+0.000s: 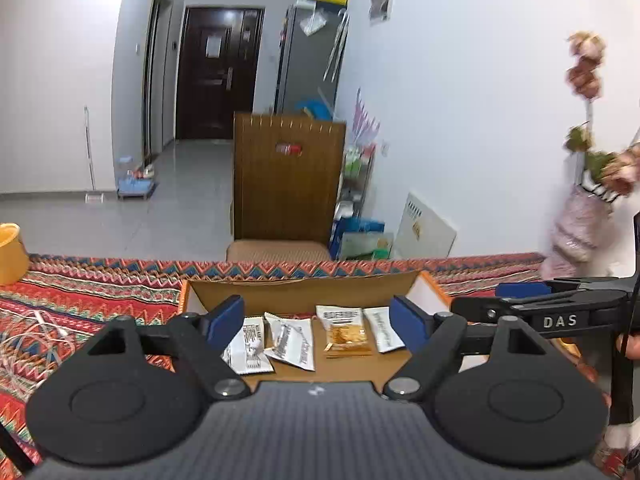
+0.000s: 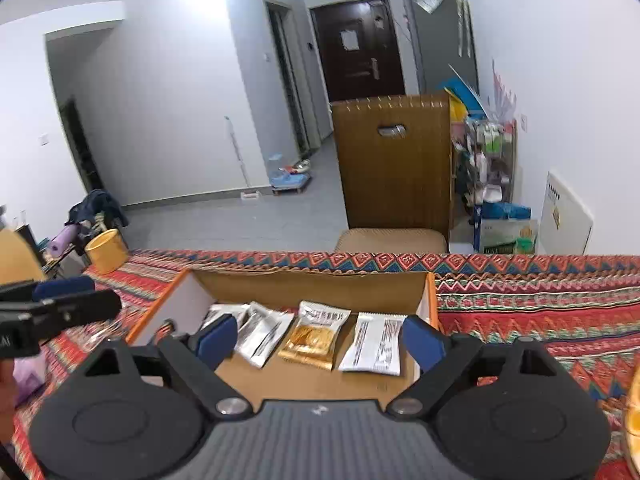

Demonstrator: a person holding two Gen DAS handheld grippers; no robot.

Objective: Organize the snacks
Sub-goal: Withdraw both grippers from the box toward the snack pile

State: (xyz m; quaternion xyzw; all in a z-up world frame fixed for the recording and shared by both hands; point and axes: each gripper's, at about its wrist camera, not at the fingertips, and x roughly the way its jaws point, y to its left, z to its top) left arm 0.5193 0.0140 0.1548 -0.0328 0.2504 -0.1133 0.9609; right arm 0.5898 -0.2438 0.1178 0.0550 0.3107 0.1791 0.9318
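Both tongs are wide open and hold nothing: the left tongs (image 1: 318, 322) and the right tongs (image 2: 320, 338) hang just above a cardboard box (image 2: 320, 282) on the tabletop (image 2: 540, 320) with its zigzag cloth. Inside the box lie 4 snack packets in a row: 3 white ones, like the right white packet (image 2: 374, 346), and 1 gold packet (image 2: 310, 340). What could go wrong? The 2 left packets overlap, so a pinch there might lift both, or slide off the slick wrap. The 2 tongs are close side by side, so they might bump. A low reach could also hit the box wall. The left view shows loose white cables (image 1: 36, 340) on the cloth; the right view does not. The right view shows a yellow tub (image 2: 106, 250) whole and lets you see all of the right white packet.
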